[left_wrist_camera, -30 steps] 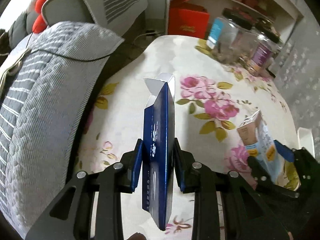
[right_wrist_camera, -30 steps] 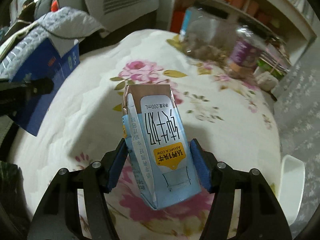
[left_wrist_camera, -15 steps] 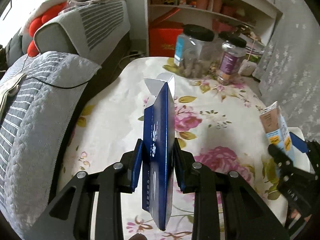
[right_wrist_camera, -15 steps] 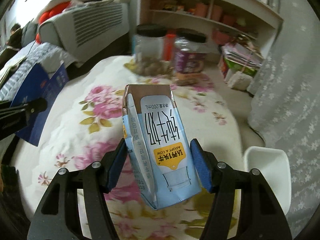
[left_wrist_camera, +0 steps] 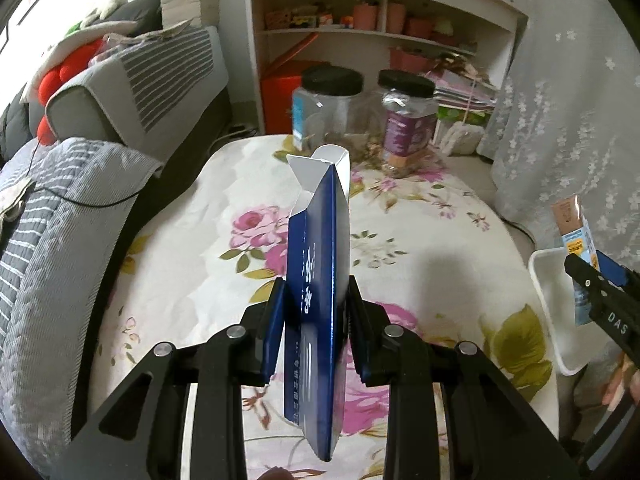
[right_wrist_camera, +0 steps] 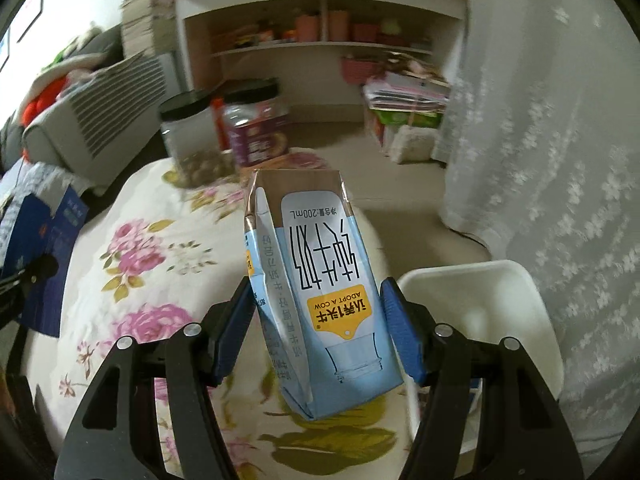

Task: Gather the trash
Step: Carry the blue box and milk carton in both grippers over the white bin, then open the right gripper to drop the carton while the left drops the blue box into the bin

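With both pieces lifted, the left gripper (left_wrist_camera: 316, 322) clamps a blue box (left_wrist_camera: 320, 280), the right gripper (right_wrist_camera: 320, 328) a carton (right_wrist_camera: 320, 300); dropping them into the white bin (right_wrist_camera: 532, 304), lower right, remains.

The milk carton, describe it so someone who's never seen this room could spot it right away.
Find the table under the floral cloth and go to its end beside the white bin. There the right gripper clamps the milk carton in the air. Unlike the flat dark blue box in the left gripper, it is pale blue with a brown top and a yellow label.
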A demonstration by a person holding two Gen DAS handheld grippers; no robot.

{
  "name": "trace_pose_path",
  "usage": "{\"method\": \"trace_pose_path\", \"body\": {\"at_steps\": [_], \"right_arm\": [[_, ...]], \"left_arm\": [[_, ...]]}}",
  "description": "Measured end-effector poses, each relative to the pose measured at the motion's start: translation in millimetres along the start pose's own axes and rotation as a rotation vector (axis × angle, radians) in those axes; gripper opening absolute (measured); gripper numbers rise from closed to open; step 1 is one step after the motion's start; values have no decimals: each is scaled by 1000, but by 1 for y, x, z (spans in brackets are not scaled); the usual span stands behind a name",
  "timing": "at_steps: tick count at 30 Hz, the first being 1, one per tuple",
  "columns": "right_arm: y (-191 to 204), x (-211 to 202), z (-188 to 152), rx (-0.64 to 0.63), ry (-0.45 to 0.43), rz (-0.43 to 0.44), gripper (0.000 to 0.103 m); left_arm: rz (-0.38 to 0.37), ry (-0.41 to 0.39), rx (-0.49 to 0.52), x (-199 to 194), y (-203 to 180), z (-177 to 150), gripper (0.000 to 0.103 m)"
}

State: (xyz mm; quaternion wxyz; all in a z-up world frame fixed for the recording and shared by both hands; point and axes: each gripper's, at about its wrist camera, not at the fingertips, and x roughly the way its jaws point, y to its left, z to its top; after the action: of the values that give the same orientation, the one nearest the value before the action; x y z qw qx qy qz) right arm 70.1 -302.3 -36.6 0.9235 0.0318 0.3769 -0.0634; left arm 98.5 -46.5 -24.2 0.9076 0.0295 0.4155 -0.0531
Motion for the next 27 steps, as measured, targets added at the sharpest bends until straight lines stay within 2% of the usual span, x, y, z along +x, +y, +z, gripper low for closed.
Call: {"method": "trace_pose_path", "body": {"at_steps": [10, 19, 27], "right_arm": [[-57, -16, 2, 132, -45, -51, 61], [-117, -21, 1, 256, -50, -133, 61], [-165, -28, -9, 320, -50, -208, 62]], "left_arm": [[-32, -35, 50, -12, -41, 2, 29], [-75, -72, 115, -22, -94, 9, 29], [-170, -80, 190, -23, -177, 11, 29]]}}
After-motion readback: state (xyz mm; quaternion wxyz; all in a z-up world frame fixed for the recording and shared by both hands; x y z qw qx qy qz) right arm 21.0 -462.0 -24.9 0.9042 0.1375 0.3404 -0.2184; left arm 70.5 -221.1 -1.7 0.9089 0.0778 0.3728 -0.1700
